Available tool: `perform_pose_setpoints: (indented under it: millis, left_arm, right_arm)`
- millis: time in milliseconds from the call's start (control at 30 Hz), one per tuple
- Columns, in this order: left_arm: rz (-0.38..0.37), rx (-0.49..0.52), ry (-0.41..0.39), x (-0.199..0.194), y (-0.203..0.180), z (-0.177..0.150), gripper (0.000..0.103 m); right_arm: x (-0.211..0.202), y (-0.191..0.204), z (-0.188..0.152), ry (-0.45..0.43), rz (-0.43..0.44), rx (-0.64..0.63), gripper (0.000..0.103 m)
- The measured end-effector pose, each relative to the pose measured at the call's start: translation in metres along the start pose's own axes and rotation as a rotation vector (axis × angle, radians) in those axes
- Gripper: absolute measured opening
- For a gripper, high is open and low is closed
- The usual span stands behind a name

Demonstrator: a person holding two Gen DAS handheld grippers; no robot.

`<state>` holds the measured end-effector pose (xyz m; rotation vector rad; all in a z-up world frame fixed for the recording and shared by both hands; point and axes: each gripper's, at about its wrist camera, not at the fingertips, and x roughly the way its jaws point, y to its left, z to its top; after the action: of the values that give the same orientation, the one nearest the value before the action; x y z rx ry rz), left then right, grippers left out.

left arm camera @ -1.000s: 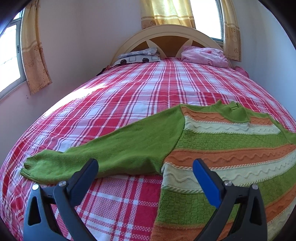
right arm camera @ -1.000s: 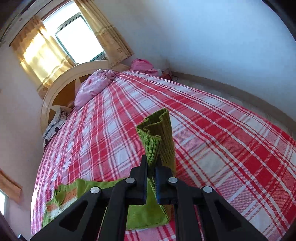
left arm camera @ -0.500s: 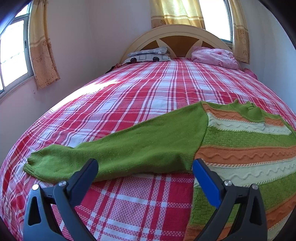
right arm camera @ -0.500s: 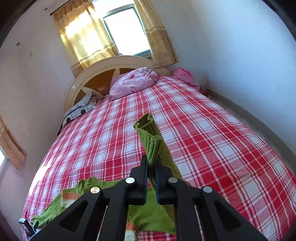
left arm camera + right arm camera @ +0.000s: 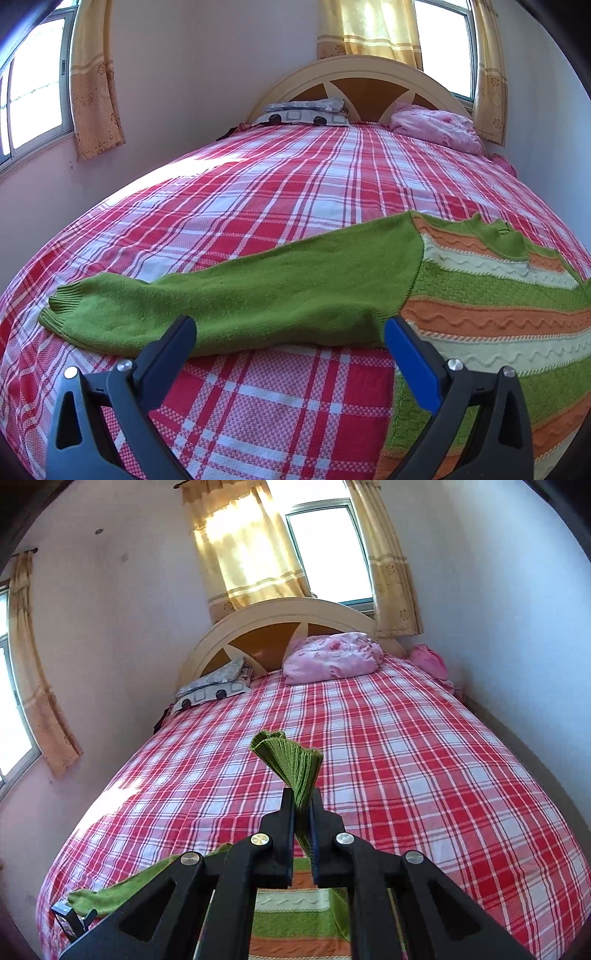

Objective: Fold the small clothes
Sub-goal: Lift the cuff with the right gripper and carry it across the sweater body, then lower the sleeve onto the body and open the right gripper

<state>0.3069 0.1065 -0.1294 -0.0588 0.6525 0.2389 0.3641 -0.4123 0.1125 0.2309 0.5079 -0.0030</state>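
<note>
With the striped sweater (image 5: 491, 314) lying flat on the bed (image 5: 295, 206), the right tool (image 5: 302, 812) pinched its right sleeve cuff (image 5: 291, 760) aloft, apparently for folding inward, a grip only the right view showed, while the left tool (image 5: 290, 338) hovered spread before the left sleeve (image 5: 236, 306), likely next.

No text, label, brand, number or sign can be read in either view. Only patterns are seen: a plaid on the bedsheet (image 5: 295, 206), wavy knit bands on the sweater (image 5: 498, 317), faint floral prints on the curtains (image 5: 251, 546), and rounded squares and dark dots on the far pillow (image 5: 306, 117), none forming letters.
</note>
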Motion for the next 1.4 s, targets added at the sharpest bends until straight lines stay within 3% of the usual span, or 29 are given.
perform_pose_setpoints:
  millis: [333,567,800,967,1067,1133,1167,1200,1400]
  left_arm:
    - [-0.014,-0.025,-0.013,-0.001,0.005,-0.003,0.103]
    - [-0.009,-0.034,-0.008,0.000,0.006,-0.004,0.103]
    - [0.009,-0.057,-0.008,0.000,0.011,-0.005,0.103]
    - [0.053,-0.044,-0.018,-0.002,0.007,-0.007,0.103]
    - [0.058,-0.029,-0.019,-0.002,0.005,-0.007,0.103]
    - [0.037,-0.021,-0.004,0.000,0.005,-0.007,0.103]
    - [0.019,-0.011,0.007,0.001,0.003,-0.007,0.103]
    - [0.005,0.000,0.016,0.001,0.002,-0.007,0.103]
    - [-0.110,0.072,0.041,-0.013,-0.015,0.000,0.103]
  right_arm:
    - [0.022,0.093,-0.004,-0.001,0.144,-0.065,0.006]
    - [0.066,0.155,-0.037,0.060,0.241,-0.097,0.006]
    - [0.134,0.212,-0.135,0.222,0.295,-0.148,0.006]
    - [0.168,0.226,-0.212,0.321,0.288,-0.204,0.006]
    - [0.178,0.226,-0.239,0.395,0.340,-0.218,0.007]
    - [0.176,0.220,-0.247,0.434,0.339,-0.218,0.021]
    - [0.171,0.215,-0.248,0.445,0.343,-0.213,0.046]
    - [0.164,0.210,-0.247,0.442,0.352,-0.205,0.060]
    - [0.104,0.164,-0.241,0.389,0.279,-0.208,0.060]
